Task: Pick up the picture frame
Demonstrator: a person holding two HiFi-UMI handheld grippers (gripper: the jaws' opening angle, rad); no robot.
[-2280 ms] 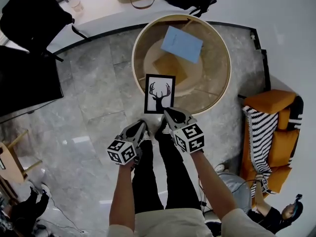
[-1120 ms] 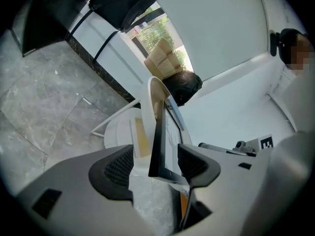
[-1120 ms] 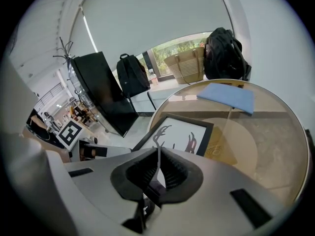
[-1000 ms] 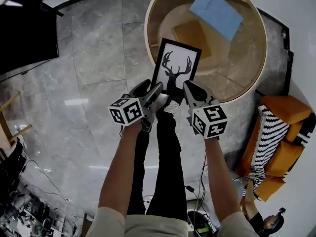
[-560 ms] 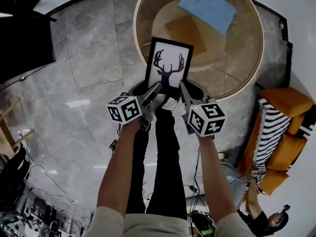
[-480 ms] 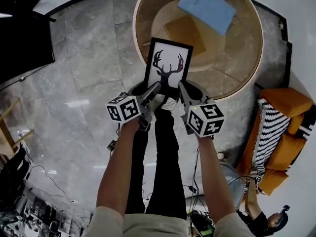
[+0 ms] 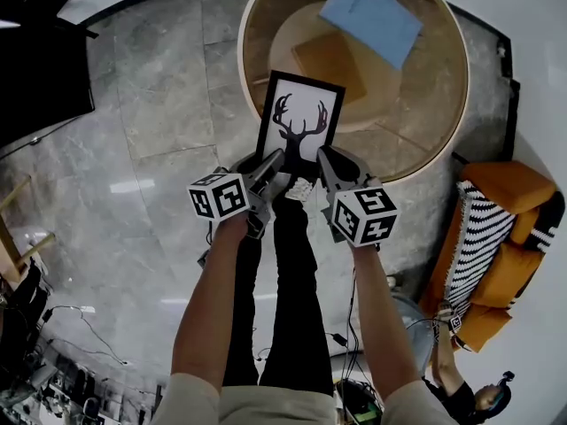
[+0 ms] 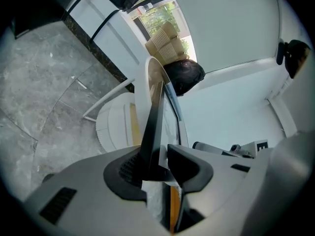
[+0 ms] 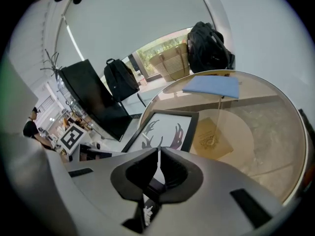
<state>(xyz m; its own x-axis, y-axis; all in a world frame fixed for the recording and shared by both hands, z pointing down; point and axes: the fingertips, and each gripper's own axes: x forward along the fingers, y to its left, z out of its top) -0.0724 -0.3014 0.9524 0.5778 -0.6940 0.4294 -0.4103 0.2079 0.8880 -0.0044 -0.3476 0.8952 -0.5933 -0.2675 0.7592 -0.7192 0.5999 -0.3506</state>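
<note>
Two grippers, one picture frame (image 7: 299,124): grab step nearly done.
The frame sits mid-picture in the head view, over the near rim of the round table (image 7: 463,87). The right gripper (image 7: 326,159) pinches its lower edge, and the left gripper (image 7: 270,162) is closing with the frame's edge between its jaws. Next is probably an even, two-handed lift. The long axis runs up-picture and leans slightly right, antlers pointing away from the person.

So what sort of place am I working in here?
Probably a lounge or office lobby: a round glass-topped coffee table, an orange sofa with a striped cushion, and a polished grey stone floor.
</note>
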